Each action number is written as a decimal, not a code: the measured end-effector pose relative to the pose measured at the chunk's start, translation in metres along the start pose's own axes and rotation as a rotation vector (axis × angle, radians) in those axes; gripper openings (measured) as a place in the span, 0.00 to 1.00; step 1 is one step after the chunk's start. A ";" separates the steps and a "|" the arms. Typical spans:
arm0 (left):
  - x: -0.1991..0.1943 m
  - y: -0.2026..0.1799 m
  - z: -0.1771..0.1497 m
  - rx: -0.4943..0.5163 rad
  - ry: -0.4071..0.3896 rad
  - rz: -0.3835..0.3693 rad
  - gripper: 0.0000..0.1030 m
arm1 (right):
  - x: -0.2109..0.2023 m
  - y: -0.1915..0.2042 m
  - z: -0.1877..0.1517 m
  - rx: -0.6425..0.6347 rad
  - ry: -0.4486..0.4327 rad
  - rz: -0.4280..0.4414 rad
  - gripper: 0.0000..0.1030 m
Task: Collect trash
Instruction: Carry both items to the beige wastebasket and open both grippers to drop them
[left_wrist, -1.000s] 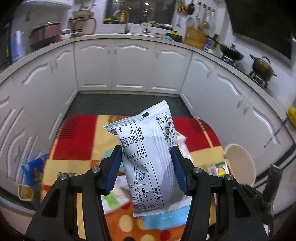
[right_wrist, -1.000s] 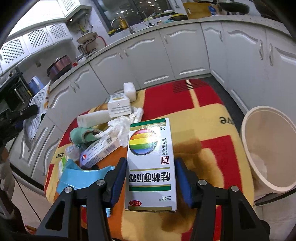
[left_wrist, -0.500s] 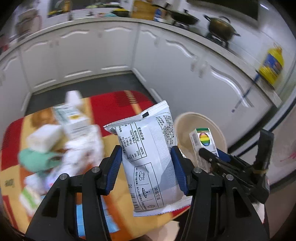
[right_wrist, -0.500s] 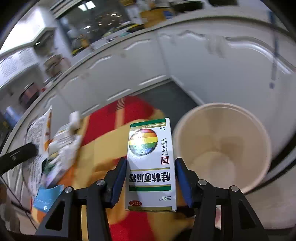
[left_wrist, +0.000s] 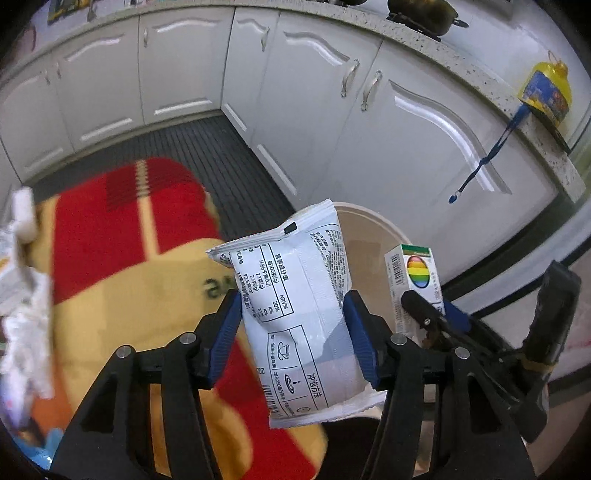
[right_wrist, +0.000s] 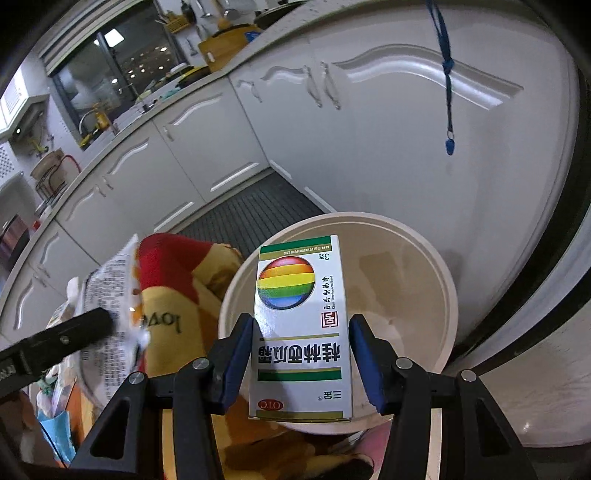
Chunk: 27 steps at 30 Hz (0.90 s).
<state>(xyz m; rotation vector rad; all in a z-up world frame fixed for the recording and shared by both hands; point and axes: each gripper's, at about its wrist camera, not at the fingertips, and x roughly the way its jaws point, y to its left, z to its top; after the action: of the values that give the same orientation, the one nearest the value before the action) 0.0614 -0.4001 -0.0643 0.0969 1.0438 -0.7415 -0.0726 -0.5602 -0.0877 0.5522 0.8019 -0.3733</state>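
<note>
A white printed packet stands between the blue pads of my left gripper, whose jaws are opening; both pads still touch the packet. It hangs over the table's edge, beside the cream round bin. My right gripper is shut on a white medicine box with a rainbow globe, held over the bin's near rim. The left wrist view also shows that box to the right, in the right gripper. The packet shows at the left of the right wrist view.
A red and yellow cloth covers the table, with white crumpled litter at its left edge. White cabinets curve closely behind the bin. A dark ribbed mat covers the floor. A blue lanyard hangs from the counter, below a yellow bottle.
Both grippers have swung right from over the littered table to the bin, each carrying its item. The left gripper's pads stand slightly wider apart around the packet.
</note>
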 end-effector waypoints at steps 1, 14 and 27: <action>0.003 0.001 0.001 -0.009 0.003 -0.010 0.58 | 0.001 -0.004 0.001 0.014 -0.004 -0.003 0.54; 0.017 -0.001 0.005 -0.066 0.007 -0.103 0.60 | -0.002 -0.018 -0.011 0.075 0.002 0.009 0.63; -0.033 0.008 -0.007 -0.037 -0.061 -0.041 0.61 | -0.007 0.009 -0.011 0.021 -0.010 0.043 0.65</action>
<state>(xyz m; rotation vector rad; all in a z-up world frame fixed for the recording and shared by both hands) 0.0518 -0.3745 -0.0434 0.0207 1.0033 -0.7573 -0.0787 -0.5454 -0.0858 0.5863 0.7759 -0.3448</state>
